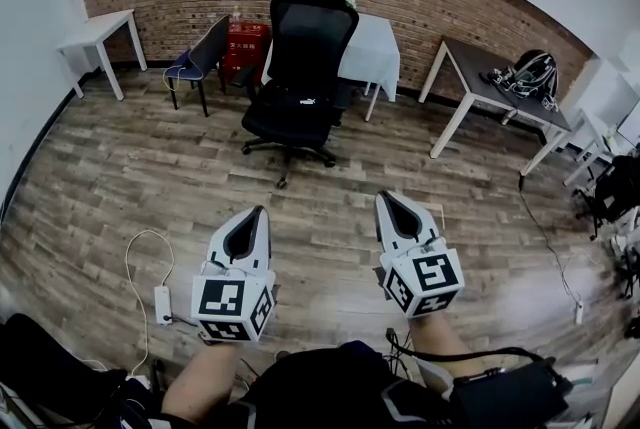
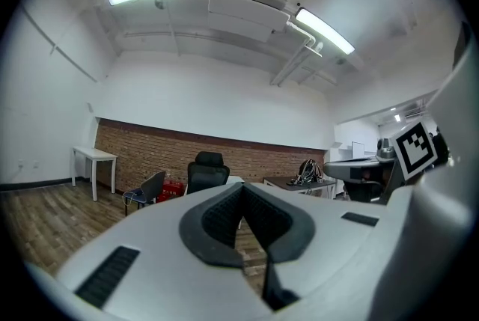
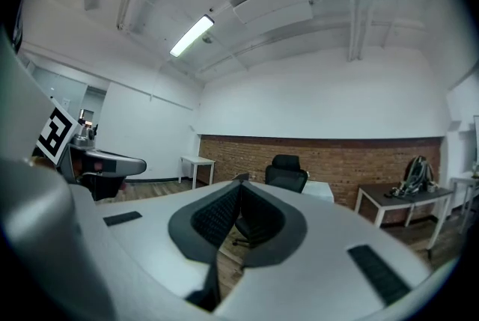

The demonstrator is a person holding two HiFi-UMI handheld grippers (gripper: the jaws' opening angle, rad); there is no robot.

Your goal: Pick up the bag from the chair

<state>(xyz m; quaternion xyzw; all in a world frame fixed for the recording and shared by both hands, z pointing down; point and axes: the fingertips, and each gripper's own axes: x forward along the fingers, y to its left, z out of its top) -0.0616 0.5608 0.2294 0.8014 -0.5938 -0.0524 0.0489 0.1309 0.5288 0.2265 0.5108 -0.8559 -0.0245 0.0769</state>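
A black office chair (image 1: 303, 57) stands mid-room on the wood floor, well ahead of both grippers. On its seat lies a flat dark thing with a small white mark (image 1: 306, 101), which looks like the bag; its outline merges with the seat. My left gripper (image 1: 262, 210) and right gripper (image 1: 381, 196) are held side by side close to the person, both pointing toward the chair, jaws pressed together with nothing between them. The chair (image 2: 207, 171) shows small beyond the left gripper (image 2: 241, 186), and the same chair (image 3: 287, 171) sits behind the right gripper (image 3: 241, 183).
A small blue-seated chair (image 1: 200, 57) and a red crate (image 1: 246, 44) stand left of the office chair. A white-clothed table (image 1: 372, 47) is behind it, and a dark table (image 1: 490, 82) carries a backpack (image 1: 530, 72). A white table (image 1: 100, 29) stands far left. A cable with adaptor (image 1: 162, 303) lies on the floor.
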